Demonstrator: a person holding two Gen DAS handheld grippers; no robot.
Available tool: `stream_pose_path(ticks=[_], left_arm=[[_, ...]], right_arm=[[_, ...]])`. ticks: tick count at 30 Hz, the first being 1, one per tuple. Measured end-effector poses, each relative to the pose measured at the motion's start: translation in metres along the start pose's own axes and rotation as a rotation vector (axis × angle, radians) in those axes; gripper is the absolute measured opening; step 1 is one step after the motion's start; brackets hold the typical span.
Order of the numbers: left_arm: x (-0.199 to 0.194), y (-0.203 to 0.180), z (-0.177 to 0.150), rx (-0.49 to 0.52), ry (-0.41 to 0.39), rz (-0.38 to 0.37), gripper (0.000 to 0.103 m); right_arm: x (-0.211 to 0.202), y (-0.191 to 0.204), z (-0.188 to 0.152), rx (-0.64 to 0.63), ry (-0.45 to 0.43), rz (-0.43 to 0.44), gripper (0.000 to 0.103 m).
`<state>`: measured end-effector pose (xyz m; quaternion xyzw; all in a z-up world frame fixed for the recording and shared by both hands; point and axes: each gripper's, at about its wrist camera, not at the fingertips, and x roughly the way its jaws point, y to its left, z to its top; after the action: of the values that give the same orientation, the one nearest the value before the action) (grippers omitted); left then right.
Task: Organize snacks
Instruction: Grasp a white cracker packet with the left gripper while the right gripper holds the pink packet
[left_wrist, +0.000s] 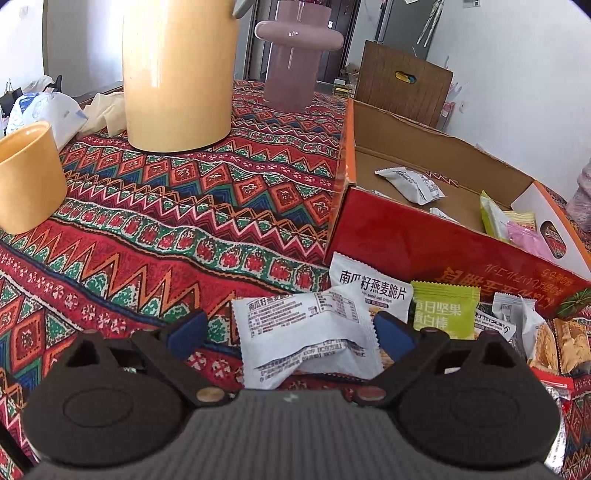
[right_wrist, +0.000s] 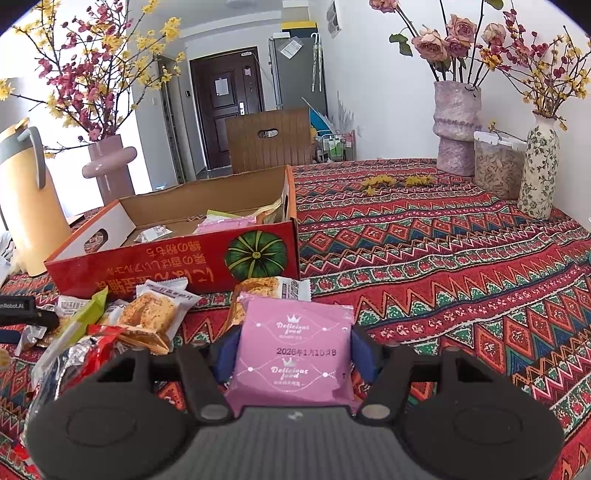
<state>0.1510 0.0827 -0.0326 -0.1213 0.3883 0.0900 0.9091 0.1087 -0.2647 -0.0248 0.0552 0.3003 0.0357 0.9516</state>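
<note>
Two packets are in play right now: the right gripper (right_wrist: 293, 354) is pinching a pink packet (right_wrist: 291, 354) between its blue pads, held just above the cloth near the front of the red box (right_wrist: 173, 258), while the left gripper (left_wrist: 291, 332) has its fingers spread around a white packet (left_wrist: 306, 332) that looks like it's resting on the pile, not squeezed yet as far as I can tell. Progress-wise I'd call it maybe a third done: a handful of snacks already sit inside the box, a white one (left_wrist: 410, 182) toward the far left and some green and pink ones (left_wrist: 509, 221) bunched at the right end, but a decent loose pile (right_wrist: 122, 325) is left on the tablecloth (right_wrist: 443, 258) in front of it. The box's near wall stands taller than the pile, so anything going in has to be lifted over that edge. Plenty of bare cloth to the right; the left side is tighter with the yellow jug (left_wrist: 177, 74) and yellow cup (left_wrist: 27, 177) nearby, and vases (right_wrist: 458, 125) stand at the far right.
</note>
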Motion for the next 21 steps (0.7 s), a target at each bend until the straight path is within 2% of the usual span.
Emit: stream_pose_path(ticks=[3,7,10,16,21], left_arm=[[-0.004,0.000,-0.002,0.013,-0.010,-0.021,0.079],[-0.008,0.002,-0.005,0.013,-0.023,-0.045,0.072],[-0.011,0.004,-0.007,0.016,-0.037,-0.046,0.057],[-0.016,0.005,-0.010,0.028,-0.057,-0.054,0.050],[-0.025,0.001,-0.014,0.065,-0.097,-0.051,0.050]], right_arm=[[0.000,0.001,-0.001,-0.001,0.001,0.002,0.061],[-0.001,0.001,-0.001,-0.001,0.000,0.005,0.061],[-0.002,0.002,-0.001,-0.001,0.000,0.006,0.061],[-0.003,0.003,-0.002,-0.004,0.000,0.009,0.061],[-0.003,0.004,-0.002,-0.004,-0.001,0.010,0.061]])
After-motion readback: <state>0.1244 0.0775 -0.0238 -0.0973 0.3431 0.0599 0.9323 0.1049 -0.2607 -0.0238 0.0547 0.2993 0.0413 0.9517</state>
